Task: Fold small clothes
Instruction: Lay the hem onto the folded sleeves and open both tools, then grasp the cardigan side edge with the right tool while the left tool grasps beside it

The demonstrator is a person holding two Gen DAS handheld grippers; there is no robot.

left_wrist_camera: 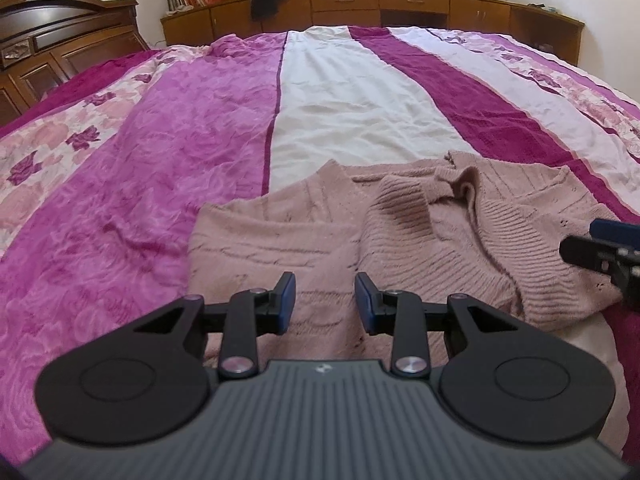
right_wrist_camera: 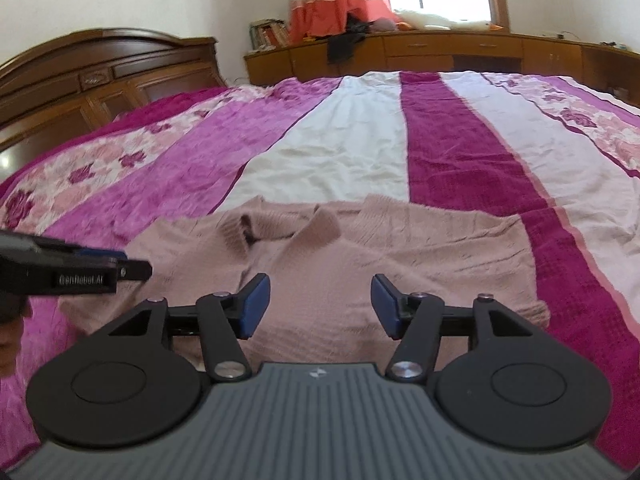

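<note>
Pink sweater (left_wrist_camera: pixel 320 232) lies crosswise on bedspread (left_wrist_camera: pixel 352 100), just ahead of left gripper (left_wrist_camera: pixel 325 303) and right gripper (right_wrist_camera: pixel 320 306), both spread wide, empty.

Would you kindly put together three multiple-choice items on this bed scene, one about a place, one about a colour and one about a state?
1. Where does the knitted sweater lie?
A. on the wooden cabinet
B. on the striped bedspread
C. on the window sill

2. What colour is the sweater?
A. dusty pink
B. navy blue
C. bright green

3. How does the left gripper stand?
A. shut on a sleeve
B. shut on nothing
C. open, holding nothing

Answers:
1. B, since both wrist views show the sweater spread on the bedspread near the grippers.
2. A, since the knit is a pale dusty pink in both views.
3. C, since its blue pads stand apart with the knit showing between them; the right gripper is open as well.
</note>
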